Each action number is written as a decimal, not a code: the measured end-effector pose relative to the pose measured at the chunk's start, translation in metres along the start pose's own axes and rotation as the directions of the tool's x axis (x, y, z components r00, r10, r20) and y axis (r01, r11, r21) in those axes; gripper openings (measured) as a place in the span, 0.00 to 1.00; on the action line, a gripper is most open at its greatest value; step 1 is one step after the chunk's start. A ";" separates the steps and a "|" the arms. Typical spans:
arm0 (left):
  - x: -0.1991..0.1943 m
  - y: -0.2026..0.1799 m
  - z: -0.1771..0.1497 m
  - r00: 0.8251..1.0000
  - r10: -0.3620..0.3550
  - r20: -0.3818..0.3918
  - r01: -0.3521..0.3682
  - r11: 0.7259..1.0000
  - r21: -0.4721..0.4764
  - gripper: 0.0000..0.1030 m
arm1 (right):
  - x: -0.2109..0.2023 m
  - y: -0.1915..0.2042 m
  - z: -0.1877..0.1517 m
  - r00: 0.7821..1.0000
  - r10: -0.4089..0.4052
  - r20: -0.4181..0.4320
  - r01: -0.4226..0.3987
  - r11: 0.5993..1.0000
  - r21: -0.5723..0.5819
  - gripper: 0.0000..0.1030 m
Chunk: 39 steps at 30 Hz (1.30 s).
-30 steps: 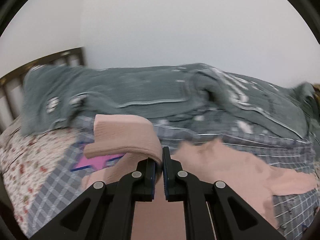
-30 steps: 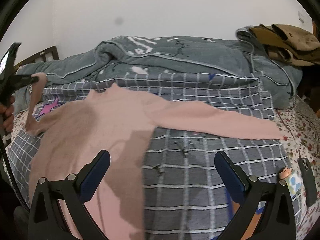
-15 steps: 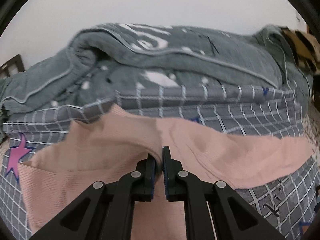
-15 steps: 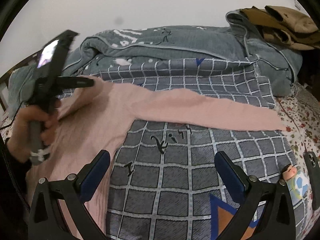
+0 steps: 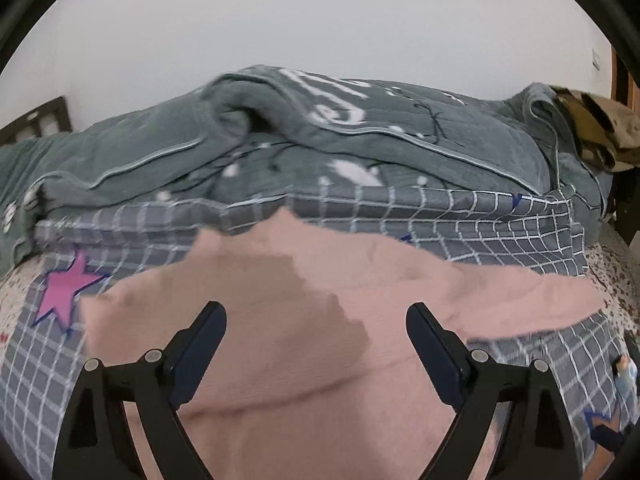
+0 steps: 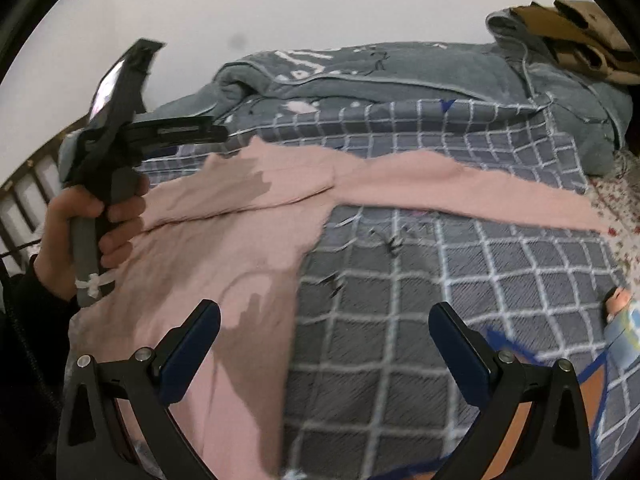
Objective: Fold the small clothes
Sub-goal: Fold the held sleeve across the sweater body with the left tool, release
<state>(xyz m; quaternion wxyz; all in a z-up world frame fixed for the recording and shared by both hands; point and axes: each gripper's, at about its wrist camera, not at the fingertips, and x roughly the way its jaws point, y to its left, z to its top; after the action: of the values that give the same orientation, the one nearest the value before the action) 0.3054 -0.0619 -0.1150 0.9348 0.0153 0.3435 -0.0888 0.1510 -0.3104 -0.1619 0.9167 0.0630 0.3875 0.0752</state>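
One pink long-sleeved top [image 6: 224,248] lies spread flat on a grey checked bedspread [image 6: 420,288], its body running along the near left of the bed and one sleeve [image 6: 472,188] stretched out to the right as far as the floral sheet [image 6: 624,200] at the bed's right edge. The other sleeve lies folded across the chest of the top, forming a flat band below the collar. Two grippers are in view. The left gripper [image 5: 316,320] hangs over the chest of the top with its jaws opening, already spread wide, and nothing is pinched between them; the pink fabric lies below the two fingers, apart from the pads. In the right wrist view the same tool shows at far left, pointing to the right above the folded sleeve, with one hand [image 6: 88,236] wrapped round its grey handle. The right gripper [image 6: 324,320] is also spread wide and holds nothing, poised over the near edge of the top where pink cloth meets the checked bedspread. One rumpled grey quilt [image 5: 280,140] with white markings is heaped along the far side, and one brown garment [image 6: 580,32] sits on its far right end. One pink star [image 5: 64,288] is printed on the bedspread to the left.
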 end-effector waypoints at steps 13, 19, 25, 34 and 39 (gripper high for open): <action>-0.091 0.122 -0.135 0.993 -0.012 -0.117 -0.012 0.979 -0.204 0.87 | -0.009 0.021 -0.055 0.993 -0.007 -0.116 0.012 0.999 0.037 0.77; -0.114 0.132 -0.190 0.987 -0.062 -0.150 0.018 0.959 -0.283 0.85 | -0.021 0.016 -0.071 0.993 -0.018 -0.119 0.026 0.997 0.070 0.74; -0.121 0.125 -0.228 0.973 -0.084 -0.214 0.030 0.969 -0.244 0.68 | -0.032 0.027 -0.083 0.994 -0.034 -0.102 0.036 0.999 0.023 0.73; -0.110 0.121 -0.234 0.960 -0.138 -0.241 0.084 0.972 -0.221 0.08 | -0.009 0.035 -0.077 0.996 -0.034 -0.088 0.036 0.999 0.019 0.49; -0.124 0.144 -0.224 0.953 -0.208 -0.220 0.147 0.953 -0.266 0.08 | -0.013 0.048 -0.073 0.996 0.003 -0.088 -0.001 1.000 0.025 0.05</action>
<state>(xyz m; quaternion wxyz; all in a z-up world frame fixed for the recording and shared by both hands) 0.0954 0.1194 -0.2105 0.8679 -0.1211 0.4648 -0.1271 0.0851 -0.2620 -0.1956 0.8978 0.0713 0.4283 0.0742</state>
